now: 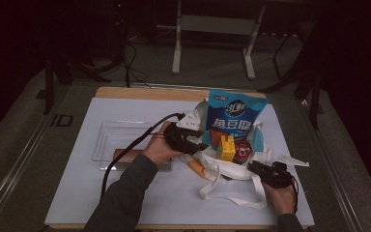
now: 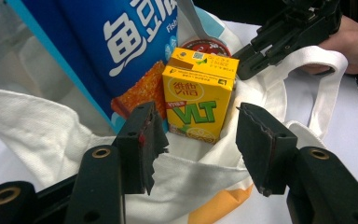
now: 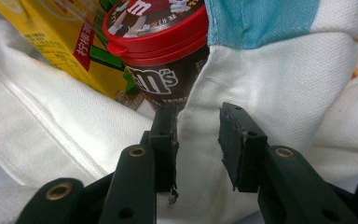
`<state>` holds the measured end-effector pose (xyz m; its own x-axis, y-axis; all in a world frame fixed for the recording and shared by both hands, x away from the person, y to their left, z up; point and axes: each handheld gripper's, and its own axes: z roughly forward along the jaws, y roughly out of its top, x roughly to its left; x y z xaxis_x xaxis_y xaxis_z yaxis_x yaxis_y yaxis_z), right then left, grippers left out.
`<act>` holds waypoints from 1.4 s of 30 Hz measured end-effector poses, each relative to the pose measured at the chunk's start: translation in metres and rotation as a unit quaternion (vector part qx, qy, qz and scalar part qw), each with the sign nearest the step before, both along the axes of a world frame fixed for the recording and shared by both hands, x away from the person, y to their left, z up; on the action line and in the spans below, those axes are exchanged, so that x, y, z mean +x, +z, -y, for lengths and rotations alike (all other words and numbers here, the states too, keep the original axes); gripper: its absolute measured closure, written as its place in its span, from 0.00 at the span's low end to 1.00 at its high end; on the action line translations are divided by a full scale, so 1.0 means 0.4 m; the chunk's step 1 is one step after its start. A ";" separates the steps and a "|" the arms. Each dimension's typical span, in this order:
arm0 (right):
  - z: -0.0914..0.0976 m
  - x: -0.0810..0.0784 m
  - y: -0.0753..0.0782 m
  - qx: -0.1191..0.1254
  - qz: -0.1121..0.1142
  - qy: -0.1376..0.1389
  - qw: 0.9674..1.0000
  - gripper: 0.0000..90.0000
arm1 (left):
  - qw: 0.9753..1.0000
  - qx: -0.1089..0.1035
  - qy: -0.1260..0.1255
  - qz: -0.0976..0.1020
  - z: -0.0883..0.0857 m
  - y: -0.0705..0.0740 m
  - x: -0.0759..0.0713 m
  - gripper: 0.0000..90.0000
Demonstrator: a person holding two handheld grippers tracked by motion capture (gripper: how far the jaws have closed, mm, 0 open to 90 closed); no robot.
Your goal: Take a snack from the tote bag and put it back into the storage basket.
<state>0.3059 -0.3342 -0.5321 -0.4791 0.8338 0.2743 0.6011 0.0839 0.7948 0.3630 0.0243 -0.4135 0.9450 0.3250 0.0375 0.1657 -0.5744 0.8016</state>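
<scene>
One yellow drink carton (image 2: 197, 103) stands upright in bag (image 2: 46, 135).

The blue snack bag (image 2: 121, 51) is cut off by the top edge in the left gripper view. The yellow carton (image 3: 51, 42) runs off the upper left of the right gripper view, partly hidden behind the red-lidded candy tub (image 3: 161, 51), whose lid the top edge crops.

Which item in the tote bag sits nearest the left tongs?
The yellow VLT drink carton, directly ahead between the open jaws; the blue snack bag and red-lidded m&m's tub sit farther.
</scene>
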 end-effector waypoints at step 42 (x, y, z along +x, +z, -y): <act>0.001 0.001 0.000 0.002 0.000 0.003 1.000 0.73 | 0.998 0.032 -0.014 -0.057 0.125 -0.037 0.045 0.31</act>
